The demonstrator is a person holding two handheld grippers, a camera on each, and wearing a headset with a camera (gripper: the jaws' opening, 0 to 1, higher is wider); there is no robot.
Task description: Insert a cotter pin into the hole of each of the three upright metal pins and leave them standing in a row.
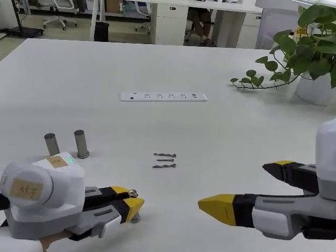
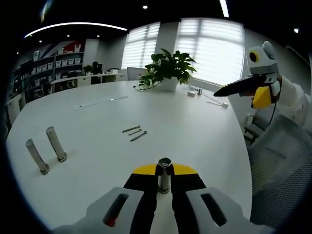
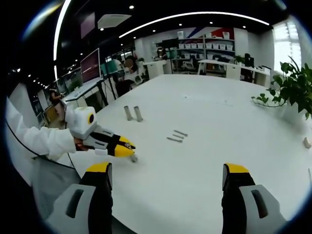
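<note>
Yellow-tipped left gripper (image 1: 131, 202) clamped on upright grey metal pin (image 2: 164, 175) near white table (image 1: 220, 126) edge. Right gripper (image 1: 233, 186) jaws wide apart, holding nothing. Two matching grey pins (image 1: 81, 144) standing farther left; three small cotter pins (image 1: 165, 160) lying mid-table.

Even, bright light fills the head view. The white surface (image 1: 210, 68) shows only faint, soft shadows toward the lower left and no hard glare. In the left gripper view the windows (image 2: 209, 48) at upper centre are blown out to white, and a ceiling light strip (image 2: 73, 24) bends across the upper left. The metal pin (image 2: 164, 175) between the jaws carries a pale glint at its top. Both gripper views bow strongly at the edges, and the jaws at the bottom look soft.
</note>
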